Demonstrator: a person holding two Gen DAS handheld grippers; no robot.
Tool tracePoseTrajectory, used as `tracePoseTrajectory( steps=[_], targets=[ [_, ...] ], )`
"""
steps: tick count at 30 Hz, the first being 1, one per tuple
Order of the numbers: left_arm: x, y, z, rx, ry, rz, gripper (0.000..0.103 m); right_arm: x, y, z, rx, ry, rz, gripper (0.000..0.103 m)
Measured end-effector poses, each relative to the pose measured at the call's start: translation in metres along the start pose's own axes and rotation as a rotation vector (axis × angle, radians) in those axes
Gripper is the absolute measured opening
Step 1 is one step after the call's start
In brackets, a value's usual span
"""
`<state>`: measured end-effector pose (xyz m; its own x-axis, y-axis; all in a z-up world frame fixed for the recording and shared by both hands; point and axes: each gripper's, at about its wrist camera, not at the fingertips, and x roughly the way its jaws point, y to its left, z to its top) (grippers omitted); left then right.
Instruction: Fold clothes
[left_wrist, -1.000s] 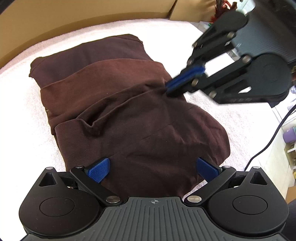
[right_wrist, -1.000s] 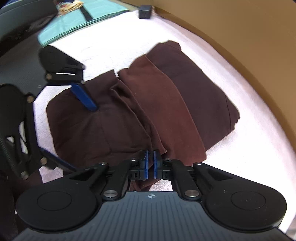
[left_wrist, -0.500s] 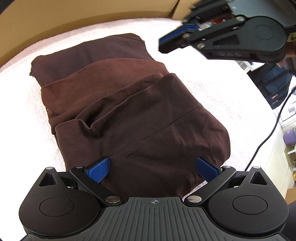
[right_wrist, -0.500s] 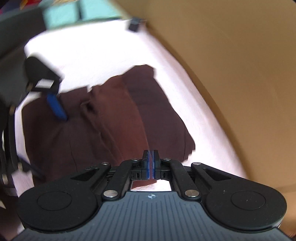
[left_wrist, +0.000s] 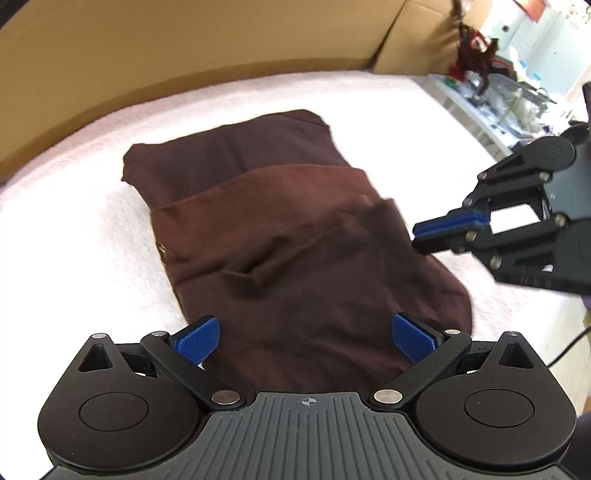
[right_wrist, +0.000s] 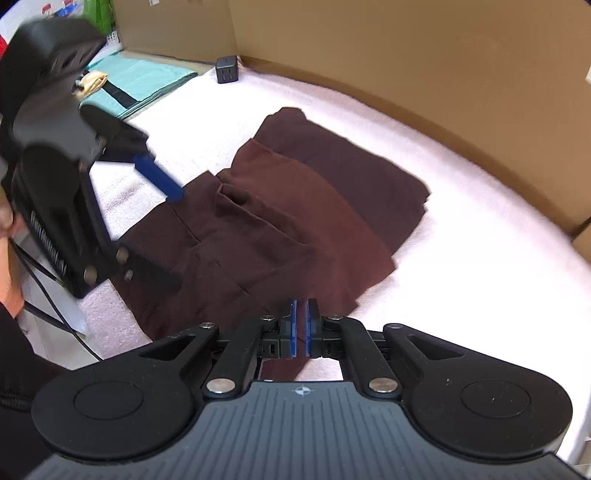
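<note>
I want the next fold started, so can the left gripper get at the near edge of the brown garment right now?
Probably yes. The left gripper is open, with the brown garment directly below its fingers and nothing between. The shut right gripper sits off to the side.

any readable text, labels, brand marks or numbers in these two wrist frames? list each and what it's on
No text can be read.
Raised lettering on the side of the left gripper body, right wrist view: blurred, unreadable.
Red items at the top left corner of the right wrist view: print too small to read.
Shelf clutter in the left wrist view: blurred, no legible labels.
Brown garment, white towel surface, cardboard wall: no print seen.
</note>
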<state>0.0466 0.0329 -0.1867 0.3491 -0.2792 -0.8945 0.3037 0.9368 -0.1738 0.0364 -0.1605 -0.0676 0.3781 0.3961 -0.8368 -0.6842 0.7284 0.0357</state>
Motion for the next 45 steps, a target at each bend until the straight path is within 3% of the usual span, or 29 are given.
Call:
tracePoseTrajectory(
  steps=[5,7,11,14,18,23,24,26,28,30,32,36,41,45],
  targets=[
    [0.023,0.021,-0.002,-0.077,0.062,0.039,0.103,0.042,-0.01,0.01,-0.018,0.035,-0.114,0.004],
    [0.032,0.03,-0.004,-0.116,0.086,0.054,0.103,0.038,-0.02,0.015,0.04,-0.002,-0.158,0.006],
    [0.0,0.039,-0.01,-0.16,-0.005,0.077,0.103,0.0,-0.04,0.014,0.199,-0.104,-0.126,0.016],
    [-0.032,0.04,-0.007,-0.183,-0.092,0.044,0.103,-0.021,-0.044,0.003,0.248,-0.1,-0.082,0.023],
    [-0.037,0.021,0.003,-0.115,-0.104,-0.024,0.103,-0.035,-0.027,-0.016,0.271,-0.065,0.011,0.023],
    [0.017,0.0,-0.001,-0.056,0.002,-0.018,0.103,-0.02,0.003,-0.027,0.264,-0.006,0.134,0.025],
    [0.029,-0.001,-0.002,-0.04,0.029,0.008,0.103,-0.013,0.008,-0.028,0.253,0.015,0.136,0.025],
    [0.037,-0.002,-0.008,0.012,0.041,0.047,0.103,0.002,0.007,-0.031,0.232,0.06,0.048,0.025],
    [0.037,0.001,-0.01,0.028,0.041,0.055,0.103,-0.001,-0.003,-0.034,0.275,0.039,-0.025,0.025],
    [0.029,0.008,-0.01,-0.011,0.038,0.055,0.103,-0.017,-0.019,-0.039,0.381,-0.021,-0.035,0.025],
    [0.011,0.017,-0.01,-0.068,-0.007,0.04,0.103,-0.029,-0.034,-0.049,0.488,-0.026,0.028,0.028],
    [-0.027,0.044,-0.023,-0.248,-0.096,-0.071,0.103,-0.037,-0.049,-0.076,0.679,-0.001,0.168,0.039],
    [-0.032,0.059,-0.061,-0.389,-0.063,-0.151,0.103,-0.028,-0.037,-0.109,0.812,0.005,0.256,0.041],
    [-0.021,0.054,-0.089,-0.421,-0.005,-0.188,0.103,-0.018,-0.027,-0.109,0.802,-0.016,0.278,0.04]
  ],
)
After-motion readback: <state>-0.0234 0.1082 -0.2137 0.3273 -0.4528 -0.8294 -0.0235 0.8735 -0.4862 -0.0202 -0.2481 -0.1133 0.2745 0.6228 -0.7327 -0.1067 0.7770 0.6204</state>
